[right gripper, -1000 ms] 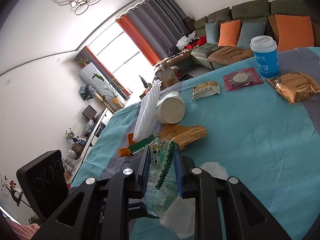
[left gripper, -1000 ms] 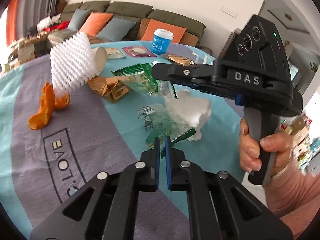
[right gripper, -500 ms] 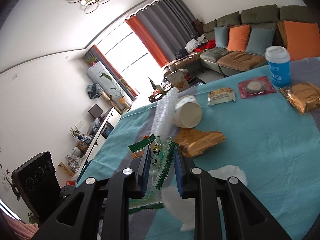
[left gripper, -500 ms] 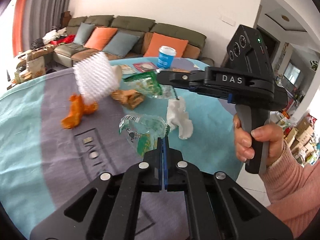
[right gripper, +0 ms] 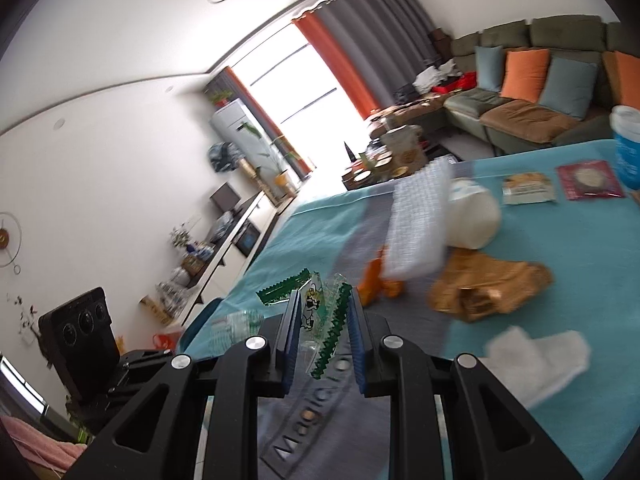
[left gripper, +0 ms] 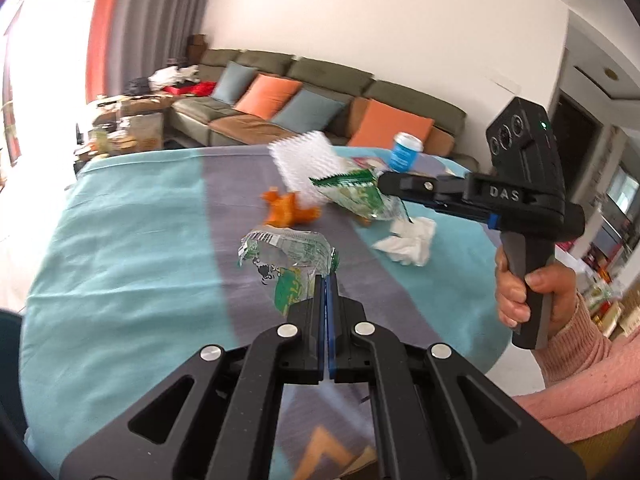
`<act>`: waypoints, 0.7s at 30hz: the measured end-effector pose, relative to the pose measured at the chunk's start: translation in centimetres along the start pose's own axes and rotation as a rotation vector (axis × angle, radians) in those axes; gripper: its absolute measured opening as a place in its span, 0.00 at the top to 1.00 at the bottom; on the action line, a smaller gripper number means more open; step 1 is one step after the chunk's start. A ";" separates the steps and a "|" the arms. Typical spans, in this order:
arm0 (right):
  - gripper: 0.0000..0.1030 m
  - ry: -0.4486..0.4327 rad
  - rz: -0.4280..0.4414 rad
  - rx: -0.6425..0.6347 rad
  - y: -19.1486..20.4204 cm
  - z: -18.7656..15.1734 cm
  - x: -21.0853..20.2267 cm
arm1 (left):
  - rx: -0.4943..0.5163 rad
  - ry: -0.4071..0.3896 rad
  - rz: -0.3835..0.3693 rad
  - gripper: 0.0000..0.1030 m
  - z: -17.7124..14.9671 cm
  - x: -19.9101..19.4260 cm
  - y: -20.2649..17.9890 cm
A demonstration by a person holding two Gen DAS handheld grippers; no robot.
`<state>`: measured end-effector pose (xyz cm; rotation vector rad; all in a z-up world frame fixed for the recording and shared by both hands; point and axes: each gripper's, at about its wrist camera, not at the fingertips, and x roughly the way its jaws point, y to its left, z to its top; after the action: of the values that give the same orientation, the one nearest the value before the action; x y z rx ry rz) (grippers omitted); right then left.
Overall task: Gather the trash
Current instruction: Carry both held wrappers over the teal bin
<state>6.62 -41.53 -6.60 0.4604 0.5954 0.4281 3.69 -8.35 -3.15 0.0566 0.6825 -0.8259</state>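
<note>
Left gripper (left gripper: 326, 280) pinches a clear wrapper (left gripper: 286, 252) by one corner at frame centre; right gripper (right gripper: 324, 320) clamps a green-edged wrapper (right gripper: 324, 320). Either thin film could slip free.

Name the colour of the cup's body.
Blue, under a white lid; the left wrist view shows it best.

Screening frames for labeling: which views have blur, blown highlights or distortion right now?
Left wrist view: motion blur smears the white spiky sheet and blue cup; the clamped clear wrapper and left gripper stay fairly sharp; window at left blown out. Right wrist view: window overexposed; brown bag and tissue soft; right gripper crisp. Both: strong fisheye curvature, dark corners.
</note>
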 end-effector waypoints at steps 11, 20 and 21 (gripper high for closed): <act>0.80 0.100 0.112 -0.087 4.7 0.0 5.2 | -0.100 -0.050 0.143 0.99 -1.8 -6.5 5.0; 0.80 0.176 0.203 -0.173 9.5 0.2 9.9 | -0.175 -0.086 0.264 0.99 -2.7 -10.4 8.8; 0.80 0.182 0.210 -0.179 10.1 0.2 10.3 | -0.180 -0.088 0.276 0.99 -2.8 -10.8 9.1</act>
<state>11.96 -28.15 -5.58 0.3155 0.6800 0.7226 3.31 5.88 -1.04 -0.0475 0.6467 -0.4968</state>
